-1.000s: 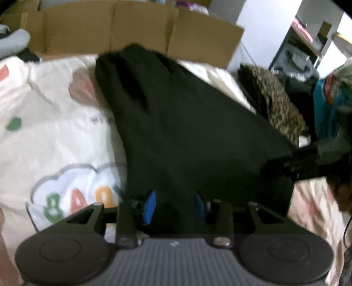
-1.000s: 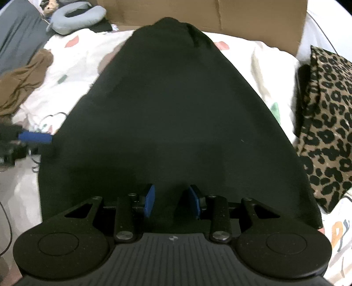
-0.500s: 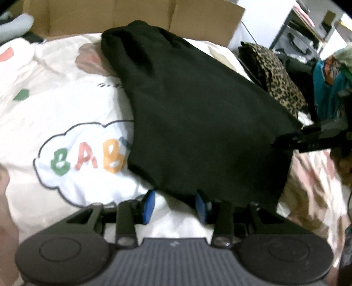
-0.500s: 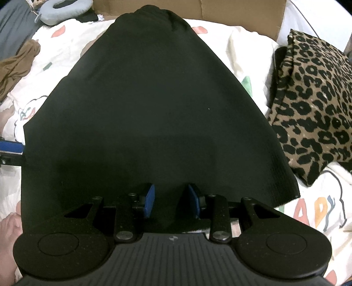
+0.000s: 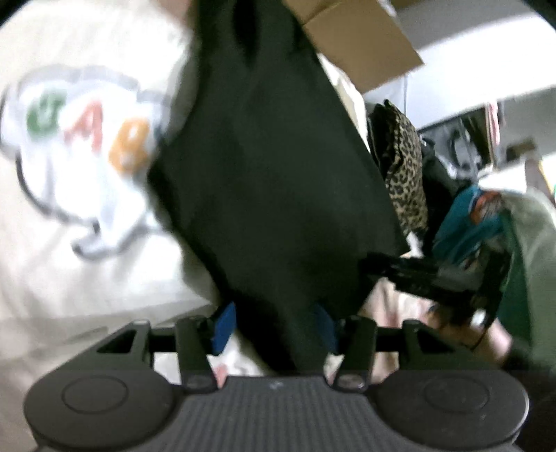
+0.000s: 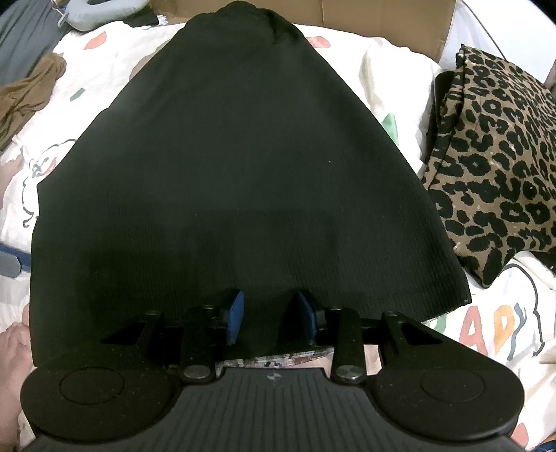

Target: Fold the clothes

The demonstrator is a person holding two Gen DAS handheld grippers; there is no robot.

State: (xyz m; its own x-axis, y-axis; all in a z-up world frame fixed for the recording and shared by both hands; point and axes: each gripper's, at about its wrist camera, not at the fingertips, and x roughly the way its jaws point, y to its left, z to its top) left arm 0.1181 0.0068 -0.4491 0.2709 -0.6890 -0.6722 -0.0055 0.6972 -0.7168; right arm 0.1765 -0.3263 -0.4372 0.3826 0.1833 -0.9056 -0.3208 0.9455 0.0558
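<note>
The left hand-held gripper is at the bottom of its blurry view. Its 2 blue pads are opening, and the near edge of the black ribbed cloth garment lies between them with a gap on the left side, so it looks like it is letting go.

The right hand-held gripper sits low in the middle of its view. Its blue pads stand a little apart with the hem of the black garment between them. I cannot tell if they pinch it or only sit around it.

The garment lies spread flat on the white bed sheet with colourful letters, filling the middle of the frame. A leopard print cloth is just beside it on the right. A brown cardboard box is at the top.

This looks like laying the garment down. To do it well, let both near corners drop evenly, keep the hem straight, and lift the pads away gently so the cloth does not drag or bunch.
</note>
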